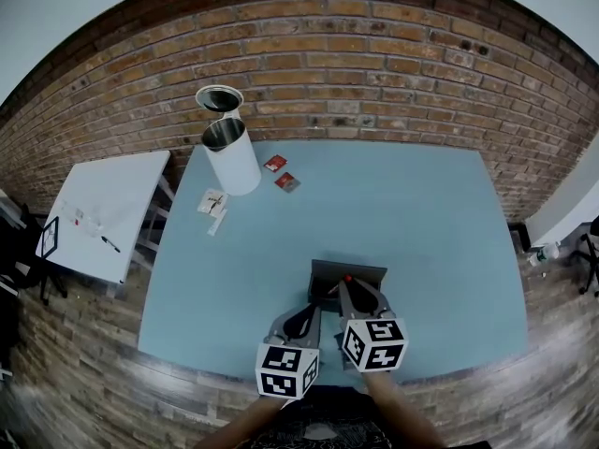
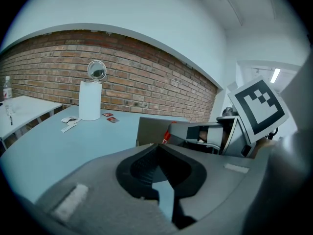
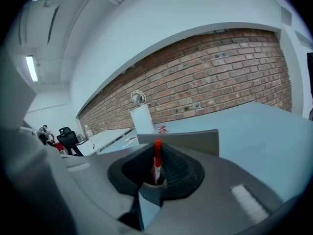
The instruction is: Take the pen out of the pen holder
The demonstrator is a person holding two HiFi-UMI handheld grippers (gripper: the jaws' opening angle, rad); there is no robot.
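Pen (image 3: 157, 153), red-capped and upright, stands between the jaws of the right gripper (image 3: 157, 145), which are pressed in on its barrel just below the cap. In the head view the red tip (image 1: 347, 278) shows at the front of the right gripper (image 1: 348, 286), over the near edge of the grey pen holder (image 1: 360, 271). Whether the pen's lower end is inside the holder cannot be told. From the right gripper's own view the pen holder's (image 3: 195, 140) flat grey wall rises just beyond its jaws.

The left gripper (image 2: 157, 146) has its jaws drawn together at the tips, with nothing between them. It sits just beside the right gripper, on its left and a little nearer the person (image 1: 304, 318). The pen holder (image 2: 149, 129) lies ahead of it and slightly to the right.

Far ahead of both grippers and to their left, a white cylindrical bin (image 1: 231, 157) stands on the blue table (image 1: 421, 232). Two small red packets (image 1: 281, 173) lie just right of the bin, before a brick wall (image 1: 374, 73).
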